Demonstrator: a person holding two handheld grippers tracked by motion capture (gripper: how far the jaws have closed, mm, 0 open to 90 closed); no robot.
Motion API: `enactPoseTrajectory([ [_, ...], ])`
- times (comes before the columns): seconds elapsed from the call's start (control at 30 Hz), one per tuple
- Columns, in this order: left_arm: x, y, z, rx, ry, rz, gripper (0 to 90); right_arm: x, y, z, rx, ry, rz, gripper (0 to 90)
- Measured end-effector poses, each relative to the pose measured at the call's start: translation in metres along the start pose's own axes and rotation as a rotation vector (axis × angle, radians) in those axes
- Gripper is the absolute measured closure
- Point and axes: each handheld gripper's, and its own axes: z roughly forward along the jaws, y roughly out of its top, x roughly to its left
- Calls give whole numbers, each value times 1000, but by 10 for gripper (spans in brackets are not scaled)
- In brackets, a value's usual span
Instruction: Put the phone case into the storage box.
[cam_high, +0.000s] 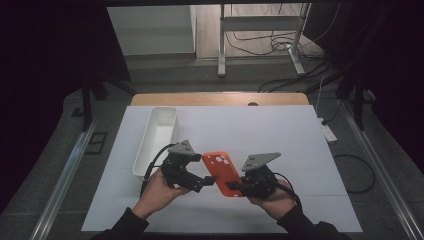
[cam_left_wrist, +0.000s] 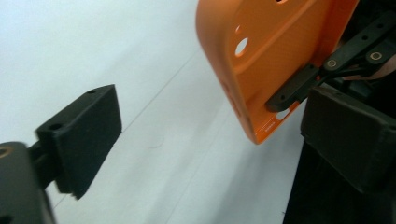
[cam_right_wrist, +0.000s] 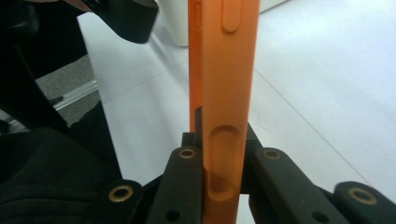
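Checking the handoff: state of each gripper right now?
Left gripper: open, jaws spread beside the orange phone case, not gripping it.
Right gripper: closed on the orange phone case's edge.

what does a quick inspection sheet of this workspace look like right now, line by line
surface: table under a white sheet, wooden edge showing at the far side
job's things: orange phone case held above the sheet, its end clamped edge-on in the right gripper
clutter: white tray at the far left of the sheet, looks empty
grippers: right gripper shut on the case; left gripper open beside the case, pads apart and not pressing it
cables: a black cable trails from the left gripper; loose cables on the floor beyond the table
surroundings: metal stand legs behind the table, dark curtains at both sides
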Motion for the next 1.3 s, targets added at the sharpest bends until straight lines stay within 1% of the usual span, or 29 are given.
enactPoseTrajectory([
  [0.07,0,0,-2,9,26,9,25,0,0,0,-4,-6,2,845],
  [0.1,0,0,-2,14,35,18,19,-1,0,-1,-4,-14,3,845],
  [0.13,0,0,-2,14,35,18,14,-1,0,-2,-6,-21,4,845],
  [0.17,0,0,-3,17,42,23,14,-1,0,-2,-6,-21,4,845],
  [0.27,-1,0,-4,28,76,36,0,-2,0,-2,-7,-35,12,845],
  [0.33,-2,-1,-4,31,103,37,0,-2,-1,-3,-8,-46,15,845],
  [0.43,-1,-1,-5,34,119,37,0,-3,-1,-3,-8,-64,23,845],
  [0.6,0,-1,-5,33,109,27,0,-4,-2,-4,-8,-86,36,845],
  [0.63,0,-1,-5,31,101,22,0,-4,-2,-4,-9,-87,36,845],
  [0.73,-1,-1,-4,40,100,23,4,-3,-1,-3,-9,-85,37,844],
  [0.8,-2,0,-3,40,88,25,17,-3,-1,-2,-8,-84,31,844],
  [0.87,-4,0,-2,37,68,28,69,-1,-1,-2,-6,-84,24,844],
  [0.9,-4,0,-2,37,68,28,123,-1,-1,-1,-6,-82,23,844],
  [0.93,-5,0,-2,39,44,31,171,0,-1,-1,-7,-81,18,844],
  [0.97,-5,0,-3,40,34,30,203,0,-1,-1,-6,-80,15,844],
  [1.0,-5,0,-2,36,21,19,246,1,0,-1,-6,-78,15,844],
  [1.03,-5,0,-2,36,21,19,297,1,0,-1,-6,-78,15,844],
  [1.07,-4,0,-2,35,14,6,297,1,0,0,-6,-76,12,844],
  [1.17,-2,0,-2,41,2,-16,402,2,0,0,-5,-74,10,844],
  [1.23,0,-1,-3,44,-8,-22,465,3,0,1,-2,-73,4,844],
  [1.3,0,-1,-3,40,-21,-27,508,4,0,1,2,-70,0,844],
])
